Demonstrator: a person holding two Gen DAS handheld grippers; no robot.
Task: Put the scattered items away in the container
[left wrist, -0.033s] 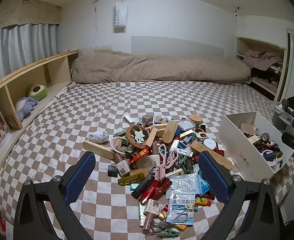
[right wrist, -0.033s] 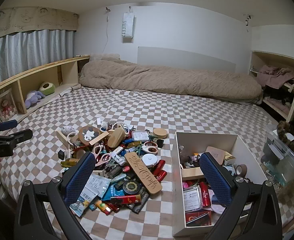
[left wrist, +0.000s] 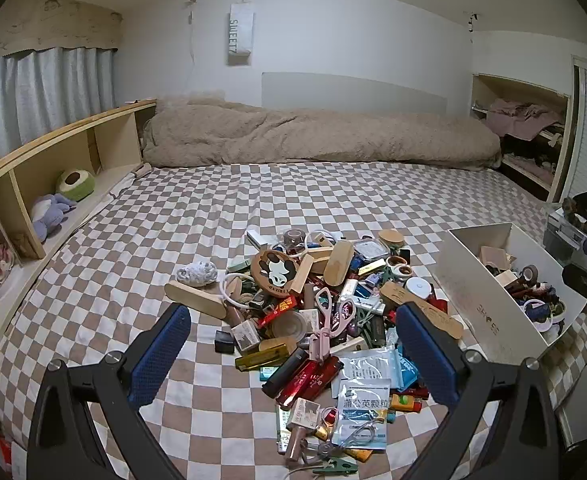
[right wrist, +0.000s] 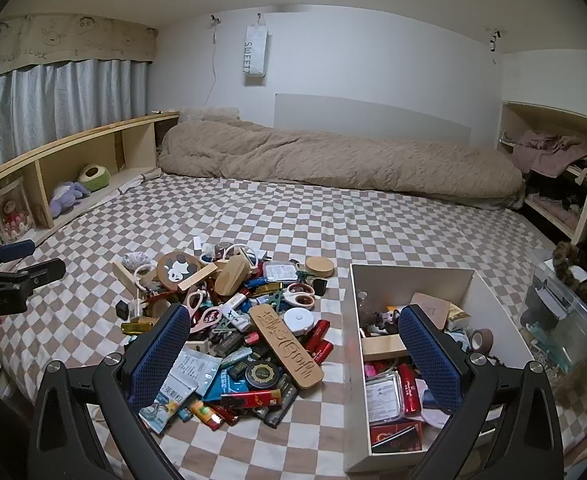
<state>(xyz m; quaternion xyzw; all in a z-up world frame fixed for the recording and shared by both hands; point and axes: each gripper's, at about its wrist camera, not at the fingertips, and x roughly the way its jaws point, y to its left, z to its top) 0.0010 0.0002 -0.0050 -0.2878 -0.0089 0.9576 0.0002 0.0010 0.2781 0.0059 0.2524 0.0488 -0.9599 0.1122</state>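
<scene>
One white container (right wrist: pixel 411 276), one heap of small items (right wrist: pixel 233 320), two plush toys (left wrist: pixel 63 200); both hand-held grippers (left wrist: pixel 293 354) (right wrist: pixel 293 354) wide, empty.

Heap of small items (right wrist: pixel 237 320) crowds the near centre; white container (right wrist: pixel 413 276) stands just right, open-topped. Bare checkered bedspread (right wrist: pixel 333 220) lies far; rolled duvet (right wrist: pixel 333 164) bounds it.

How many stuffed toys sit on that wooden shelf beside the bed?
2 clearly: a green round avocado plush and a purple soft animal beside it, same shelf compartment. Others may hide further along.
</scene>
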